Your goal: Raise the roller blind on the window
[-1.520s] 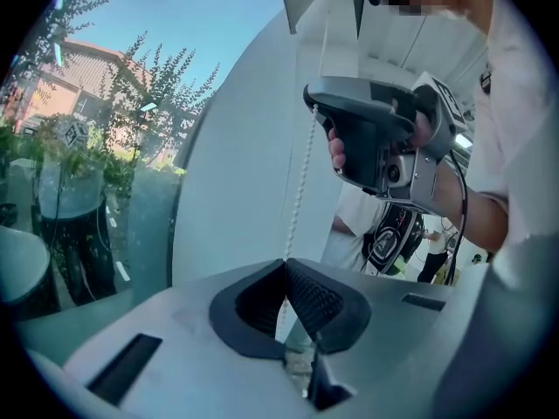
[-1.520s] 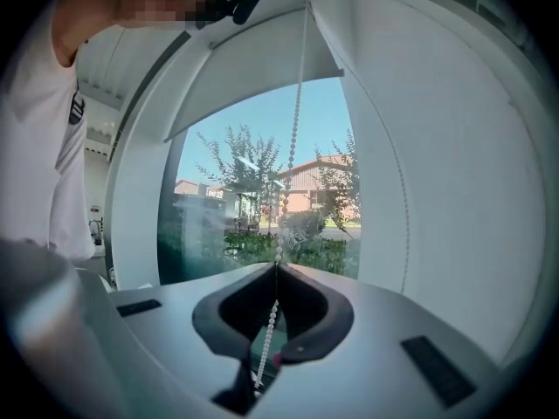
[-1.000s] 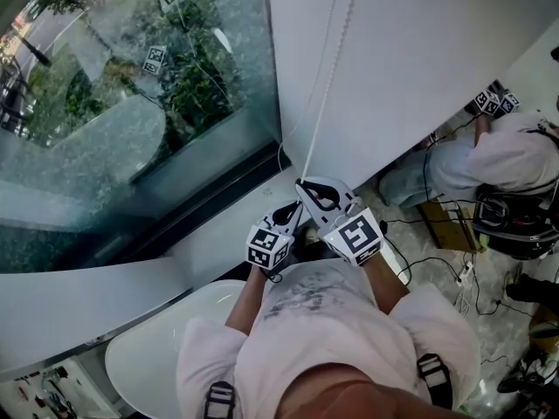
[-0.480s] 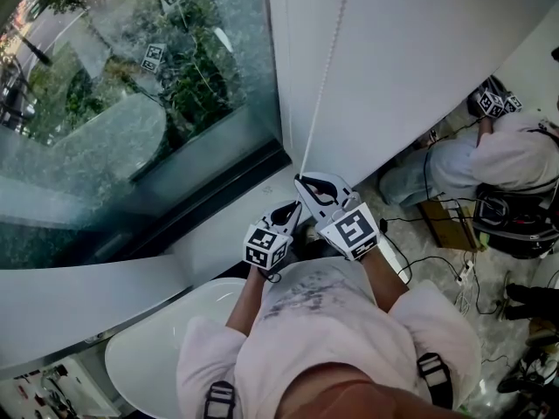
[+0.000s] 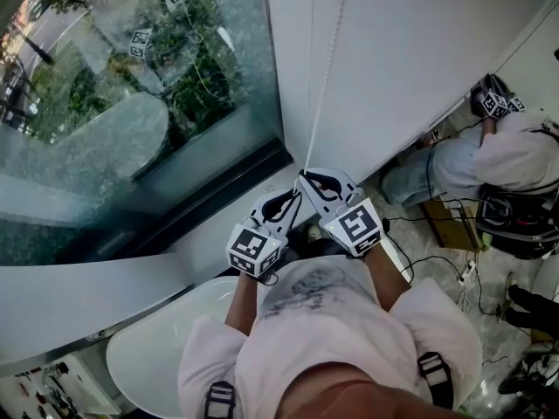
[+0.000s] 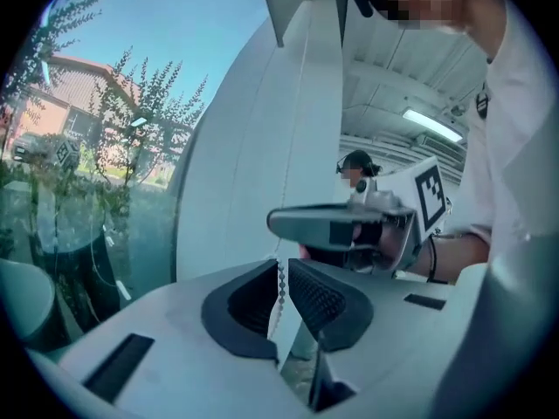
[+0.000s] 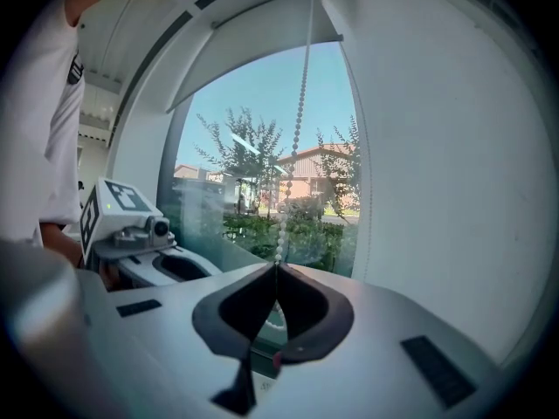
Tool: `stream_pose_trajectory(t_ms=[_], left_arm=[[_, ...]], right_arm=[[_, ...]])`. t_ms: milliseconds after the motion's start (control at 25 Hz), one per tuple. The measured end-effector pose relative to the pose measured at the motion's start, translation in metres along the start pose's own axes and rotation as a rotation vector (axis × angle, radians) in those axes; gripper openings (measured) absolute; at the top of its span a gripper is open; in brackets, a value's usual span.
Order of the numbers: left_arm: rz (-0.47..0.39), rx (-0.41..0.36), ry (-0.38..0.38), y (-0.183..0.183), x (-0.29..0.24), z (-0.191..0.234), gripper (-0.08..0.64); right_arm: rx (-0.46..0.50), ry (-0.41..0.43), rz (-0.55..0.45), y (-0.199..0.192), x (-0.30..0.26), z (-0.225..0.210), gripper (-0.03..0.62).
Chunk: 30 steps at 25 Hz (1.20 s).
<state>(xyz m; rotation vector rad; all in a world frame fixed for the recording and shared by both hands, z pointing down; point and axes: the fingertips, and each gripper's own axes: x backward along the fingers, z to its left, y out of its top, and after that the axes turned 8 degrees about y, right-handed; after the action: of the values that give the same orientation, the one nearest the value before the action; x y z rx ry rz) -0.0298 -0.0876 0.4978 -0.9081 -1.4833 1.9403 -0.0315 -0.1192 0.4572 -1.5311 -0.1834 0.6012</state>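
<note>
Daylight is coming through the window glass [image 5: 131, 103], and the roller blind [image 7: 253, 42] is sitting high near its top. The bead chain [image 5: 321, 85] is running up toward twelve o'clock from the grippers, along the white wall [image 5: 419, 51]. The right gripper [image 5: 302, 176] is pinching that chain tight. At its eight o'clock, the left gripper [image 5: 295, 197] is standing slightly apart, the chain hanging loose between its jaws.

no legible text, numbers, brands; only square coded markers [image 5: 356, 225] on cubes.

surface: floor [image 5: 493, 308] | on it: black cables [image 5: 410, 221], seated person [image 5: 515, 160]
</note>
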Motion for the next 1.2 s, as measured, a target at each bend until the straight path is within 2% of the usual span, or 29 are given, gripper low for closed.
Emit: stream_pose_trajectory(t_ms=[120,480,600,920,1200], left_arm=[[-0.057,-0.024,-0.013,0.035,0.007,-0.001,0.066],[-0.206,-0.136,-0.006,0.123,0.009,-0.005,0.074],[-0.202,-0.168,-0.010,0.138,0.002,-0.009,0.074],[-0.259,-0.134,-0.016,0.165,-0.001,-0.015,0.074],[-0.295,-0.139,-0.011,0.186,-0.001,-0.018,0.074]], right_arm=[[0.002,0.002,0.000,-0.001,-0.002,0.001,0.061],[0.027,0.017,0.003,-0.002,-0.006,0.007,0.061],[0.030,0.020,0.000,-0.002,-0.004,0.009,0.061],[0.040,0.015,0.005,0.000,0.000,0.007,0.061],[0.053,0.026,0.011,0.003,-0.001,0.013,0.061]])
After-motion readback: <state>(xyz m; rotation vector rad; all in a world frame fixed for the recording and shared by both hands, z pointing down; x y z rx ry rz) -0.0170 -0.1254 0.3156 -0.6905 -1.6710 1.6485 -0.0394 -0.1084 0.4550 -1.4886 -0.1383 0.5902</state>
